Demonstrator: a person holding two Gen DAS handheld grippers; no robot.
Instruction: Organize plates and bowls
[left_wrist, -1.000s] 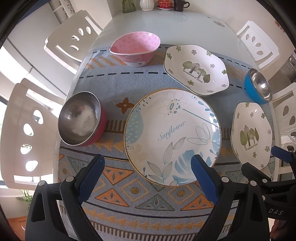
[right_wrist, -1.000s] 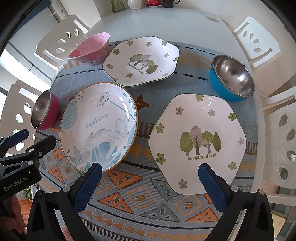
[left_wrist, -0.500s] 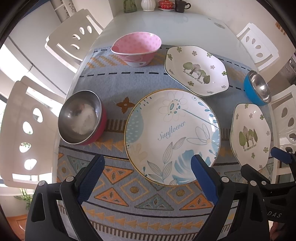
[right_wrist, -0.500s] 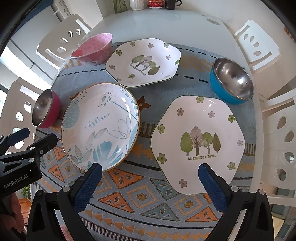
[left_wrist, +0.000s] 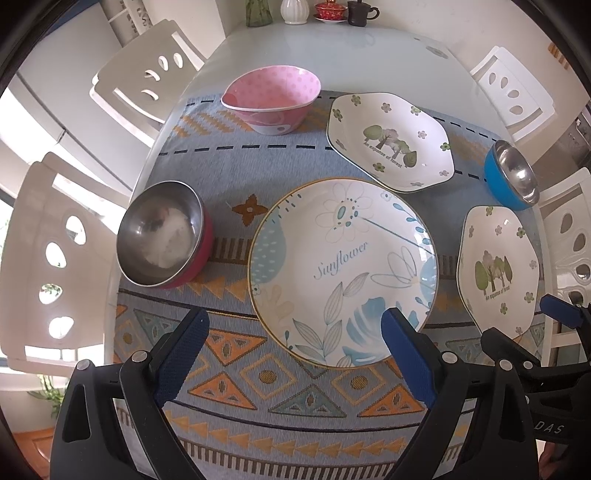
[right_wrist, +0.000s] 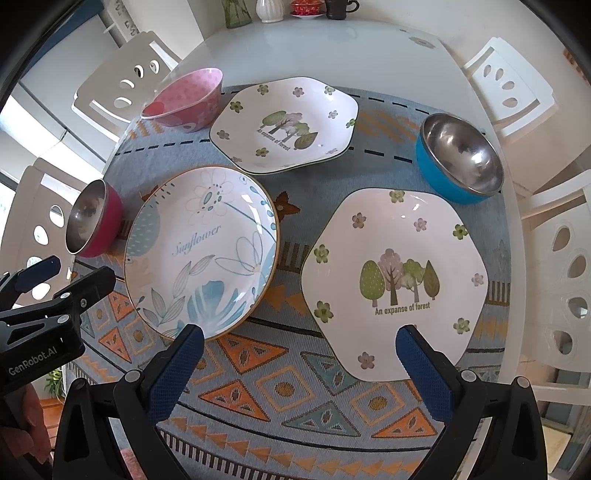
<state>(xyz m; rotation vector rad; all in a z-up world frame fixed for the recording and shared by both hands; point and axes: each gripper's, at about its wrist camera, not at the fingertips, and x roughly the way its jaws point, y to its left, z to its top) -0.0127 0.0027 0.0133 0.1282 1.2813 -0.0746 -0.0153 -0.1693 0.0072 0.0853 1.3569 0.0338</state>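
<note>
Patterned mat (left_wrist: 258, 398), Sunflower plate (left_wrist: 343, 273) edge behind left claw (left_wrist: 295, 347) finger

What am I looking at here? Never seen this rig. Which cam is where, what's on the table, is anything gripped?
No robot arm: a person holds a two-finger gripper in each hand, and each gripper carries a fisheye camera that looks forward along its blue-padded fingers.

The left wrist view shows the left gripper in the foreground, facing the round Sunflower plate. The right wrist view shows the right gripper, facing the near forest plate.

On the patterned mat there are also a second forest plate farther back, a pink dotted bowl, a red steel-lined bowl and a blue steel-lined bowl. White chairs ring the table.

Both grippers are open and hold nothing. No dish is stacked yet.
</note>
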